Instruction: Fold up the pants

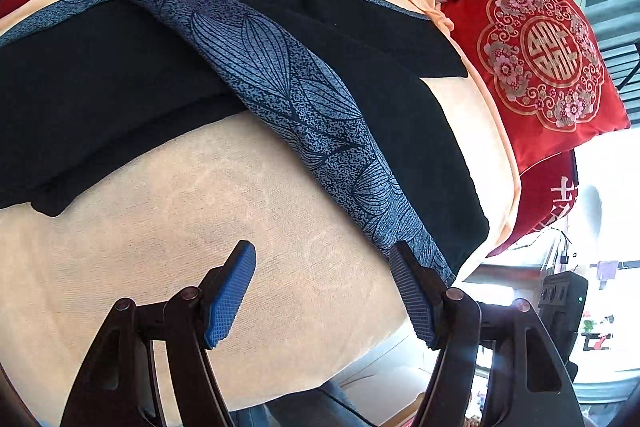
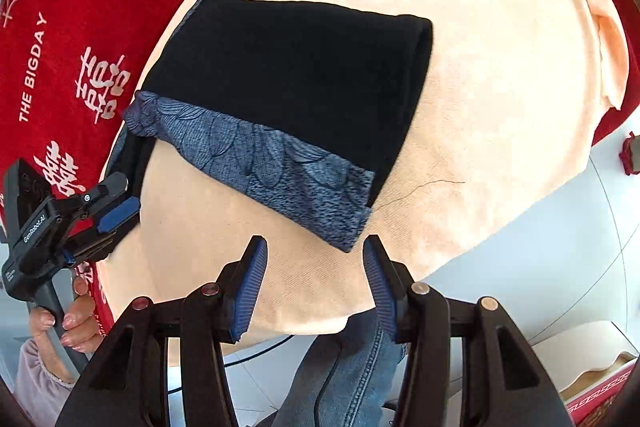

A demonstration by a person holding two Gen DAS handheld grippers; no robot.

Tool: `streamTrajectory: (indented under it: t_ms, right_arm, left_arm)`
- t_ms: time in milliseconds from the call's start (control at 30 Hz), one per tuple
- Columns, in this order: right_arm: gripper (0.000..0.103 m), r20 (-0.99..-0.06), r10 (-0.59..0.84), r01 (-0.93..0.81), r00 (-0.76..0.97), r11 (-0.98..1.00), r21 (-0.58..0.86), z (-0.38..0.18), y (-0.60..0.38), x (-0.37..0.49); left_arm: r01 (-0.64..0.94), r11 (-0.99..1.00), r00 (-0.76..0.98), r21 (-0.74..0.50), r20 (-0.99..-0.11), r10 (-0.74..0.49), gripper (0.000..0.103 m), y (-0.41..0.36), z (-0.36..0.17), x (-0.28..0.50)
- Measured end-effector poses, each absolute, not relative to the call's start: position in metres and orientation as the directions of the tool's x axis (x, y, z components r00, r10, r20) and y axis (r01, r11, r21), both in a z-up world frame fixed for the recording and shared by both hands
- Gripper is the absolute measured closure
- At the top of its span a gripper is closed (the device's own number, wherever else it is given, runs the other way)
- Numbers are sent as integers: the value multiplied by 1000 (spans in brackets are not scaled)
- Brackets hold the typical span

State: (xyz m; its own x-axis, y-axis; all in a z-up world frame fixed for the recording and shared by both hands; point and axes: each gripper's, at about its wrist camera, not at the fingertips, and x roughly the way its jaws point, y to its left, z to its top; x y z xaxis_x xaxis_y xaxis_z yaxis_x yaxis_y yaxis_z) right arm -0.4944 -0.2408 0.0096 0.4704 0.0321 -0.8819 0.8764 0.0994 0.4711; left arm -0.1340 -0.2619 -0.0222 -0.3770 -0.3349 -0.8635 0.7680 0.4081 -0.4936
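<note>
- On your left, the left gripper (image 2: 116, 217) hangs at the left edge of the peach cloth (image 2: 500, 67), your hand (image 2: 72, 319) on its handle. From its own camera its jaws stand apart over bare cloth with nothing between them; one pad (image 1: 232, 303) has only peach fabric behind it, and the other sits just beside the patterned band's end without pinching it.
- In the middle lie the pants (image 2: 288, 79): black, with a blue-grey leaf-patterned band (image 2: 280, 167) along the near edge. They rest on the cloth, already doubled over, with a thick rounded fold at the right end. Red cushions (image 1: 544, 59) border the far side.
- On your right, the right gripper (image 2: 314, 287) hovers just short of the band's near corner. Its jaws are parted and empty, no fabric between the pads.
- You seem to be between folds: one fold is laid and both tools are free.
- Next, you probably need a fresh grip for another fold. Take all the layers at the near corners, not just the top one, and lift both ends together so the stack does not skew.
</note>
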Motion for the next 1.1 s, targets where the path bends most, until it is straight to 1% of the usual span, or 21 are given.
streamTrajectory:
  t_ms: [133, 233, 300, 367, 433, 533, 567, 600, 633, 667, 733, 800, 933, 1033, 1067, 1100]
  right_arm:
    - [49, -863, 50, 853, 503, 131, 505, -3, -249, -500]
    - [49, -815, 97, 800, 571, 158, 579, -7, -254, -489]
    - [49, -780, 122, 755, 614, 197, 626, -3, -256, -484]
    - [49, -744, 140, 708, 654, 235, 666, 5, -258, -481]
    - [49, -731, 155, 688, 665, 256, 680, 7, -259, -482]
    - [49, -728, 193, 692, 658, 229, 685, -7, -266, -477]
    - [56, -719, 212, 691, 662, 198, 695, -14, -269, -477]
    - [80, -708, 244, 693, 663, 160, 703, -21, -273, -472]
    - [96, -698, 265, 691, 665, 135, 710, -23, -275, -474]
    - [100, -669, 278, 672, 689, 102, 734, -23, -279, -474]
    - [100, -603, 277, 610, 748, 72, 789, -11, -286, -477]
    - [100, -551, 274, 550, 788, 87, 831, 11, -297, -476]
    - [100, -496, 292, 480, 818, 129, 868, 47, -318, -466]
    - [100, -480, 337, 458, 810, 149, 876, 56, -328, -452]
    - [100, -476, 352, 454, 806, 148, 879, 57, -328, -450]
    - [100, -471, 371, 451, 800, 145, 881, 57, -330, -446]
  left_arm:
    - [752, 425, -398, -504, -861, -317, 32, -267, -40, -138]
    - [746, 435, -411, -504, -863, -295, 32, -276, -50, -149]
    - [754, 422, -407, -503, -862, -300, 32, -281, -47, -157]
    - [739, 417, -432, -529, -847, -309, 32, -285, -43, -162]
    - [723, 420, -456, -549, -835, -306, 32, -287, -43, -165]
    - [724, 415, -468, -551, -834, -291, 32, -293, -46, -173]
    - [731, 413, -462, -543, -840, -286, 32, -294, -47, -175]
    - [734, 411, -460, -541, -841, -284, 32, -295, -47, -176]
    - [734, 413, -460, -539, -842, -282, 32, -296, -47, -176]
    - [729, 420, -462, -540, -842, -279, 32, -297, -47, -175]
    - [713, 434, -476, -550, -835, -276, 32, -297, -47, -173]
    - [682, 453, -506, -574, -818, -274, 32, -299, -48, -172]
    - [645, 482, -528, -593, -802, -279, 32, -304, -49, -171]
    - [592, 527, -536, -610, -786, -309, 33, -306, -51, -166]
    - [574, 540, -535, -615, -781, -322, 37, -306, -51, -164]
    - [566, 545, -532, -618, -779, -331, 45, -306, -50, -164]
